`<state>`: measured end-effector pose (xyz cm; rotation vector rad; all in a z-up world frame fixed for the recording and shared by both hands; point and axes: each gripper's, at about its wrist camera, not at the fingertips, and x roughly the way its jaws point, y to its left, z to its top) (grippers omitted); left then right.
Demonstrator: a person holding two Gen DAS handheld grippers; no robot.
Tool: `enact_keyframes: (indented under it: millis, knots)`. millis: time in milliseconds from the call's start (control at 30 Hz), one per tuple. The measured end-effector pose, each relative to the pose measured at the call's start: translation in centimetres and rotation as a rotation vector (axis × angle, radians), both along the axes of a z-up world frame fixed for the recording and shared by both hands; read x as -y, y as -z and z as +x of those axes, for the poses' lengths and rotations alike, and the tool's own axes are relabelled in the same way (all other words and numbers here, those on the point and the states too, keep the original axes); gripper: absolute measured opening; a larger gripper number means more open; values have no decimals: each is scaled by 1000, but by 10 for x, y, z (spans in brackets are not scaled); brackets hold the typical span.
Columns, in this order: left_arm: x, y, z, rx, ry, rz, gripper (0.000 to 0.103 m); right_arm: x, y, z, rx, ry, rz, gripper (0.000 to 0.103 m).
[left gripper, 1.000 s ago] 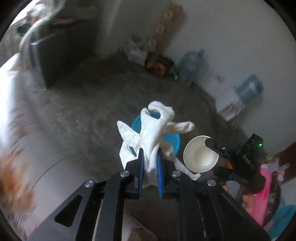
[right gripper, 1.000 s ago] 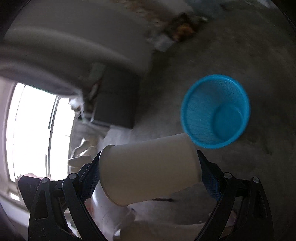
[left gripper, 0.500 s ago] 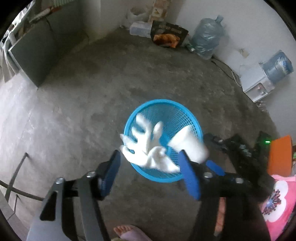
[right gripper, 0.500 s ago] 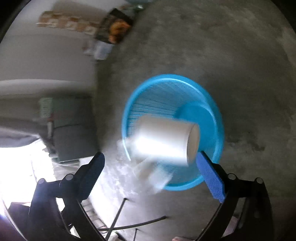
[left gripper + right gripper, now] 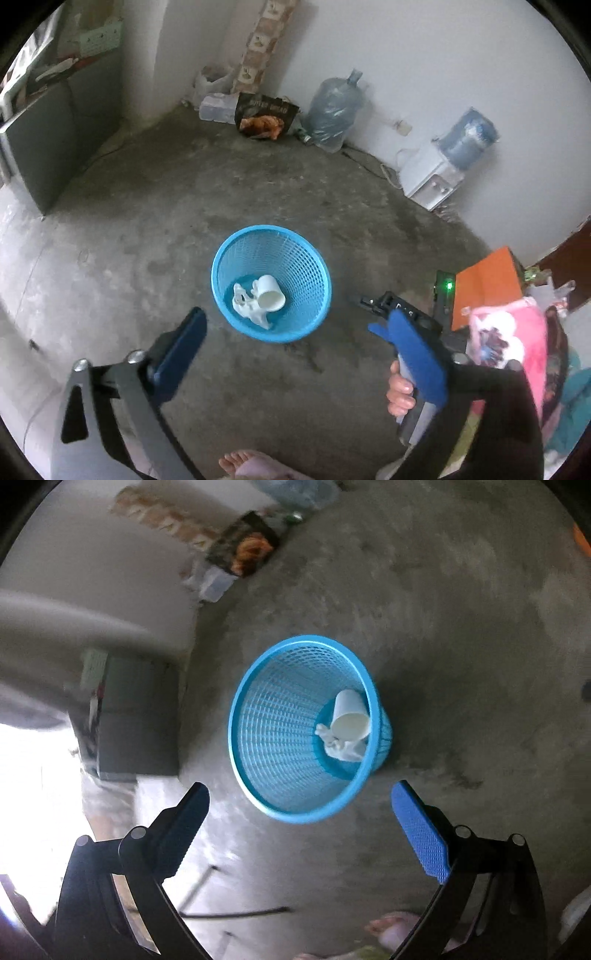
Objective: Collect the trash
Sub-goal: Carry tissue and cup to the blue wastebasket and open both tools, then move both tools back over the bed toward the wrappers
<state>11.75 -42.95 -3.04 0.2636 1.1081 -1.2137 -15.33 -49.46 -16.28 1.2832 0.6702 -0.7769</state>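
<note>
A blue mesh basket [image 5: 295,254] stands on the concrete floor; it also shows in the right wrist view [image 5: 280,716]. Inside lie a white paper cup [image 5: 270,294] on its side and a crumpled white tissue [image 5: 246,305]; both also show in the right wrist view, the cup [image 5: 350,720] above the tissue [image 5: 341,750]. My left gripper [image 5: 286,325] is open and empty above the basket's near side. My right gripper [image 5: 300,800] is open and empty above the basket's near rim; its body shows in the left wrist view [image 5: 402,314].
Along the far wall stand two water jugs [image 5: 334,110], a white dispenser [image 5: 430,177], a dark snack bag [image 5: 266,114] and plastic bags. A grey cabinet [image 5: 40,144] is at the left. An orange box [image 5: 484,284] and pink cloth [image 5: 517,332] are at the right. A bare foot [image 5: 243,461] is near the bottom.
One second ago my left gripper held the tissue and my right held the cup. Both opened over the basket, and both things dropped and now lie at its bottom.
</note>
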Motion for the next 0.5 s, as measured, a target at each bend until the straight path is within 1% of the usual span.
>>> enact_keyframes:
  millis: [100, 133, 200, 267, 333, 400, 433, 500]
  knots:
    - [-43, -7, 0, -36, -24, -1, 98, -31, -21, 0, -52, -84, -81, 95]
    - [-62, -11, -1, -47, -47, -3, 98, -39, -27, 1, -62, -111, -104, 95]
    - [-92, -14, -2, -78, -91, -7, 98, -63, -47, 8, -95, -185, -181, 95]
    - [-129, -21, -1, -120, -144, -35, 98, -83, -66, 15, -122, -247, -257, 95]
    - [-167, -31, 0, -133, -203, -73, 98, -105, -89, 31, -136, -330, -347, 95]
    - [-203, -44, -1, -107, -265, -108, 98, -123, -107, 41, -155, -359, -423, 95]
    - [-216, -48, -1, -90, -292, -121, 98, -136, -122, 50, -154, -378, -482, 95]
    - [-246, -59, 0, -53, -360, -153, 98, -158, -140, 65, -135, -426, -548, 95]
